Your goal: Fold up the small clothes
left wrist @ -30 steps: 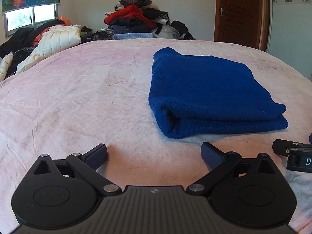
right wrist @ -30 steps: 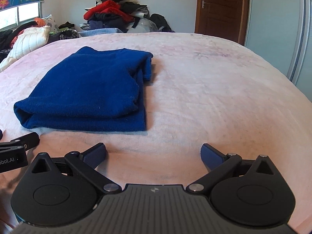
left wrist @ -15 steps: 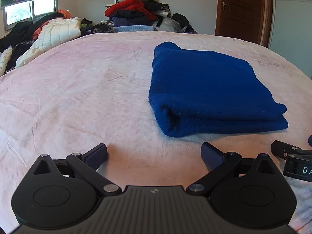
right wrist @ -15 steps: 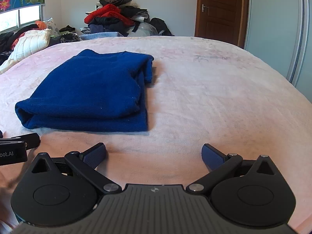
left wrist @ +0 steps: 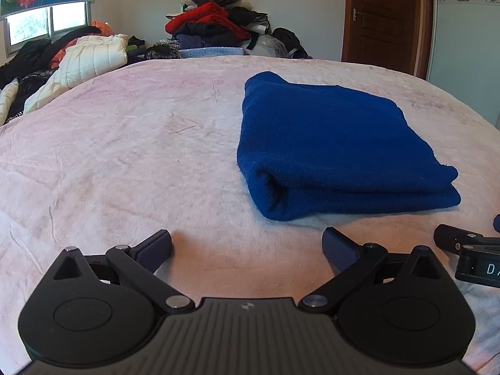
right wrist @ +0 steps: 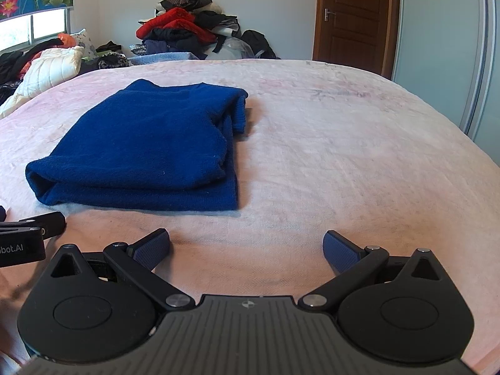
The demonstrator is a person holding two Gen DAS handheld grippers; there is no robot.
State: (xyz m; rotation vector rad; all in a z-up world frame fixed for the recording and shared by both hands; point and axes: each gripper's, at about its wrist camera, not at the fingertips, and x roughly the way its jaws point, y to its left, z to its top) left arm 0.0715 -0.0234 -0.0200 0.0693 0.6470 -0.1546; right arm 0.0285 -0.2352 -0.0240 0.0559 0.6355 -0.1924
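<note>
There, at 1 o'clock off the spread, empty left gripper (left wrist: 247,243) and 11 o'clock off the equally released right gripper (right wrist: 247,245): folded royal-blue knit garment (left wrist: 328,143) flat on pale pink bedspread (left wrist: 125,156).

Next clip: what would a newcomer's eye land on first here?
The folded blue garment lying on the pink bedspread, just ahead of both open, empty grippers: the left gripper and the right gripper. Behind the bed, a heap of clothes topped with red stands against the far wall.
</note>
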